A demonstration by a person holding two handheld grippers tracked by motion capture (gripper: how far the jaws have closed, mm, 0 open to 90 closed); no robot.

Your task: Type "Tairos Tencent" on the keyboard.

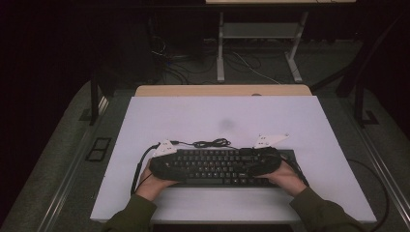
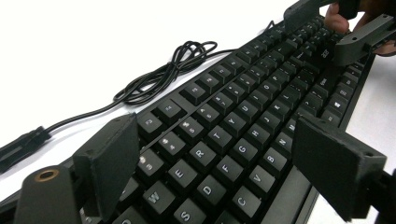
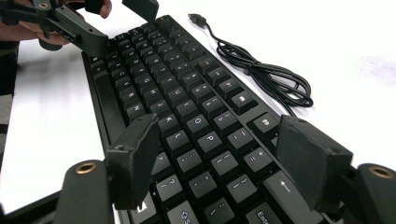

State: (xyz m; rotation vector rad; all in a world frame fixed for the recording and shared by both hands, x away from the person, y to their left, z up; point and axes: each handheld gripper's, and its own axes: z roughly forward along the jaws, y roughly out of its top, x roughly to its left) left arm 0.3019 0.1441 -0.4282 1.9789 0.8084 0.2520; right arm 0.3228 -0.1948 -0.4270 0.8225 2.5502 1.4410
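High view: both hand-held grippers (image 1: 167, 162) (image 1: 261, 159) wide over keyboard (image 1: 217, 164); coiled cable (image 1: 210, 143) behind.

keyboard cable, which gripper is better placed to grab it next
Left, probably. The coiled cable lies behind the keyboard, its plug near the left gripper. The right gripper sits over the keyboard's far end. Both have open jaws holding nothing.

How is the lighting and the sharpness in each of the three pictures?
High view: dark surroundings, the white table evenly lit, the keyboard small and soft. Left gripper view: the table is glaring white, the near keys are sharp, the far end blurs. Right gripper view: the same glare, and the cable stays fairly clear.
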